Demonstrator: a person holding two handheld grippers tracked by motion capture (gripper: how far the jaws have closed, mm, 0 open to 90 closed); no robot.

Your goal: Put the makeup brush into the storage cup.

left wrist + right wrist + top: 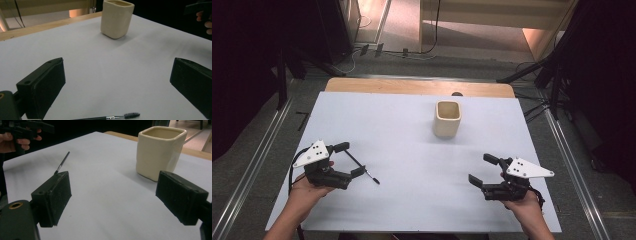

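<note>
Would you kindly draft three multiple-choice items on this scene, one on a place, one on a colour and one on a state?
1. Where does the small black brush lie?
A. Inside the cup
B. On the white table sheet by the left tool
C. Under the right tool

2. What colour is the square cup?
A. Cream
B. Red
C. Blue

3. How do the jaws of the left tool stand?
A. Shut on the brush
B. Shut on the cup
C. Spread apart, holding nothing

Answers:
1. B, since the high view shows the brush flat on the sheet next to the left tool.
2. A, since its walls look cream in all three views.
3. C, since the left gripper view shows bare sheet between the two jaws, with the brush lying low between them.
</note>
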